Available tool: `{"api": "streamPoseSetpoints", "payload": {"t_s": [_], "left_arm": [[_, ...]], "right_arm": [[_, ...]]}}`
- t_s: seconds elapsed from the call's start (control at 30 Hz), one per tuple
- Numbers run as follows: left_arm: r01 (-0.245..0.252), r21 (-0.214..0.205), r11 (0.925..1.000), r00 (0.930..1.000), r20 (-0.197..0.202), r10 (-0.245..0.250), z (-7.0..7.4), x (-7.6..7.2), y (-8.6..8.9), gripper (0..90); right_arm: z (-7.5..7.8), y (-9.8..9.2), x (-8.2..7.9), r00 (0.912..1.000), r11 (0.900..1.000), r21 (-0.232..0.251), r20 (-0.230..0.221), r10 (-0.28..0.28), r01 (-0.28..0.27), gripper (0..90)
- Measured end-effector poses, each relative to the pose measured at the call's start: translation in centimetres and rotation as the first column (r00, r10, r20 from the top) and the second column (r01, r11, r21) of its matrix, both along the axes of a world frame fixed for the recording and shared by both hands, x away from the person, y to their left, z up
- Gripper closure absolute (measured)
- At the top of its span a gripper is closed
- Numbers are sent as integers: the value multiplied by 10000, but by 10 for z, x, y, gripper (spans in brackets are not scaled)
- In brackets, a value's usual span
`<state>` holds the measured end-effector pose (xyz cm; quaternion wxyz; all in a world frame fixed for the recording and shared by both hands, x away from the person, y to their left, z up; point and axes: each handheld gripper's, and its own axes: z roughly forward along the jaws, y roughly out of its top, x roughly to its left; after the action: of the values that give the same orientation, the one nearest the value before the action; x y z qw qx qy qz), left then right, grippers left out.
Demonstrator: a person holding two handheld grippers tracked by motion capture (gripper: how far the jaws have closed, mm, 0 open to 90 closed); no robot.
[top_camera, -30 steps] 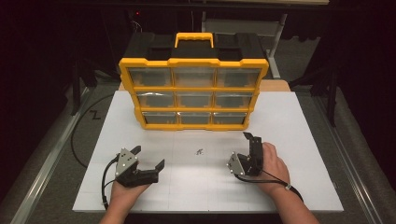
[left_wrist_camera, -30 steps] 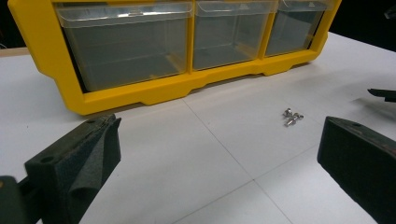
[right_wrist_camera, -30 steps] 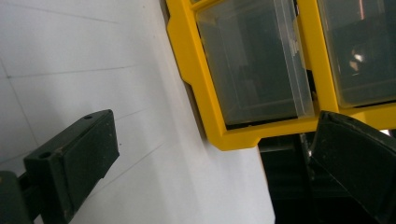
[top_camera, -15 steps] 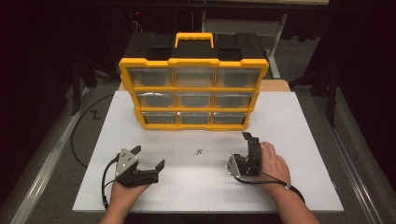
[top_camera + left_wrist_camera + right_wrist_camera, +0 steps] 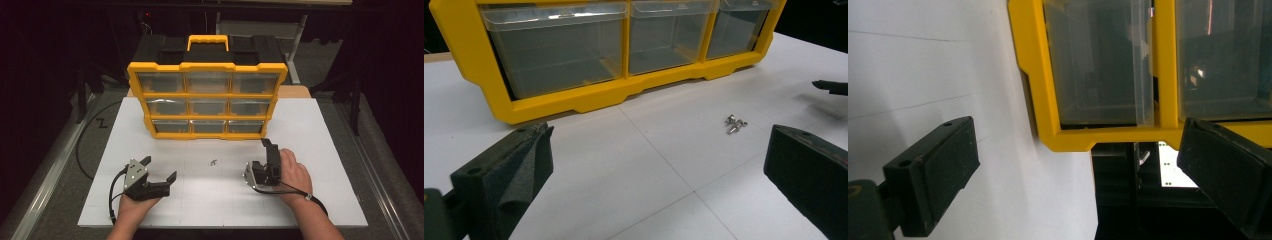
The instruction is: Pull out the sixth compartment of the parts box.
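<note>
A yellow organiser point(image 5: 207, 100) with clear drawers stands upright at the back of the white board point(image 5: 320, 130). A small cluster of screws point(image 5: 213, 162) lies on the board in front of it. My left gripper point(image 5: 160, 169) rests at the front left, held by a hand, open and holding nothing. In the left gripper view the screws point(image 5: 734, 123) lie ahead and to the right, between the wide-apart jaws of that gripper point(image 5: 656, 165). My right gripper point(image 5: 257, 157) sits right of the screws, turned on its side and open. Its view faces a bottom corner of the organiser point(image 5: 1033, 75), and the gripper point(image 5: 1078, 165) holds nothing.
The drawers point(image 5: 559, 50) look see-through, with nothing visible inside. A black cable point(image 5: 92, 135) curves off the board's left side along a metal rail point(image 5: 45, 185). The tip of the other gripper point(image 5: 831, 86) pokes in at the right of the left gripper view.
The right gripper has crept slightly toward the organiser. The left gripper has stayed put.
</note>
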<state>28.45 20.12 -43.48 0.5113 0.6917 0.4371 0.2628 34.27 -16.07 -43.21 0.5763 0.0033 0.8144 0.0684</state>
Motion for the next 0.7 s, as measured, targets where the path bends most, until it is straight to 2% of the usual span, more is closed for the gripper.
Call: {"api": "streamPoseSetpoints", "payload": {"t_s": [0.37, 0.53, 0.7], "left_arm": [[77, 46, 10000, 10000, 51, -78, 0, 0, -1, 3], [70, 9, 10000, 10000, 48, -70, 0, 0, -1, 3], [82, -4, 10000, 10000, 53, -82, 0, 0, 0, 3]], "right_arm": [[14, 6, 0, 9998, 9997, 236, 186, 21, -25, 58], [19, 8, 1, 9998, 9999, 155, 195, -14, 11, 60], [31, 11, 2, 9996, 9999, 102, 279, -19, 16, 80]]}}
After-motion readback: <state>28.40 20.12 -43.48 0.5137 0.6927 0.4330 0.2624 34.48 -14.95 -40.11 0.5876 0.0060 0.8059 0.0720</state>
